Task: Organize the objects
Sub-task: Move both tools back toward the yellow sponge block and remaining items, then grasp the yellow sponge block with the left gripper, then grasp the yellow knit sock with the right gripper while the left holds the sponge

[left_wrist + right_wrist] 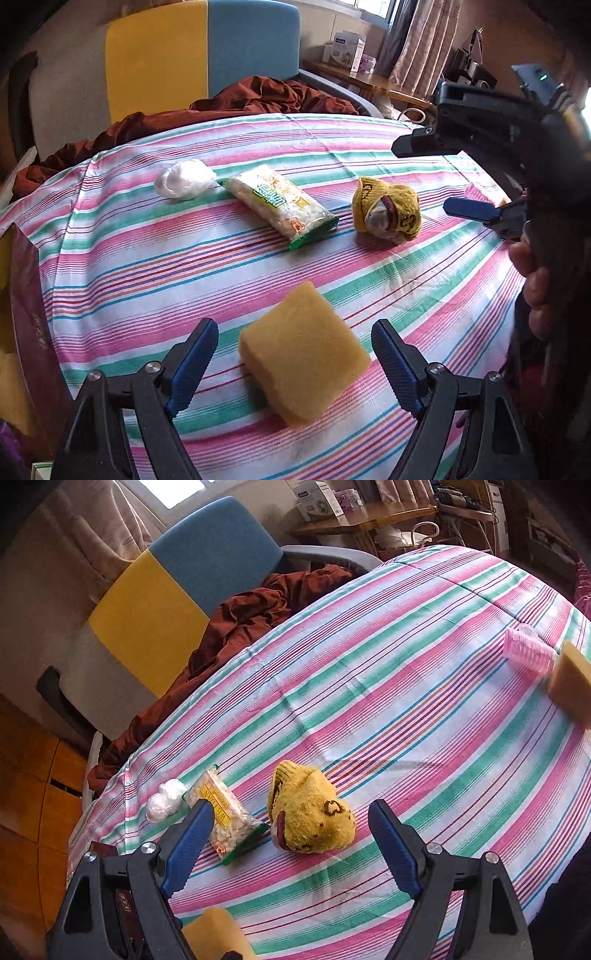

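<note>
Striped cloth (147,266) on the table; sponge (303,354) lies flat between my wide-open left claw (293,363), untouched. Likely light and squashy: pinch its side faces mid-height. Right claw (291,845) wide too, empty, over the sock (310,812).

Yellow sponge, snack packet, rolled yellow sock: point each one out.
yellow sponge (303,354), left wrist view, top face.
snack packet (277,205), left wrist view, middle of wrapper.
rolled yellow sock (314,812), right wrist view, knitted outer side.

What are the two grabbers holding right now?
Nothing. The left gripper is open around the yellow sponge block, not touching; the right gripper is open too.
</note>
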`<state>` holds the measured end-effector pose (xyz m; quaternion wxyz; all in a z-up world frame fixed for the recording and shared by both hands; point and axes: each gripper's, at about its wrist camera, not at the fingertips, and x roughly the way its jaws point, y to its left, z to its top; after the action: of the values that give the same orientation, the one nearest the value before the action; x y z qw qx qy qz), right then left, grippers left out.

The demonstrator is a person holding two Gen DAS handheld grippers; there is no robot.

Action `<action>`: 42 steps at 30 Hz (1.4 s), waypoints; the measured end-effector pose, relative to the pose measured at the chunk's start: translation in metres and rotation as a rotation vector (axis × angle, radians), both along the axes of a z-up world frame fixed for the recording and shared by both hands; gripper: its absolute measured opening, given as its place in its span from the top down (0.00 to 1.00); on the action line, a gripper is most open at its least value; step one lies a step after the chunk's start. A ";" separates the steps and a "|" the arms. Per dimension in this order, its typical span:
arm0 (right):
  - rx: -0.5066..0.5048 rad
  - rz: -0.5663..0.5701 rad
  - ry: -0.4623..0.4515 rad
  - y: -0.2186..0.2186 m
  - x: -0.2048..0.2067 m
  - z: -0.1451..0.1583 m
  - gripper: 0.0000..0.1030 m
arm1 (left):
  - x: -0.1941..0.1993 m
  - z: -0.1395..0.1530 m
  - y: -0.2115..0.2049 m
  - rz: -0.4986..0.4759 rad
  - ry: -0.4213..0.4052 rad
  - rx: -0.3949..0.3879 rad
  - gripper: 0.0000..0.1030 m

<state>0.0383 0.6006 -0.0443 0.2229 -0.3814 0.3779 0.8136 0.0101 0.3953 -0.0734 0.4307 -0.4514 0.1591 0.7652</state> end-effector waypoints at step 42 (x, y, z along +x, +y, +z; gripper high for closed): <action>0.105 0.064 -0.231 -0.003 -0.043 -0.035 0.16 | 0.012 -0.027 -0.030 -0.046 0.146 0.080 0.40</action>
<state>-0.0049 0.5978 -0.0789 0.2586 -0.4724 0.2942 0.7896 0.0225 0.3651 -0.1001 0.4532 -0.3731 0.1696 0.7916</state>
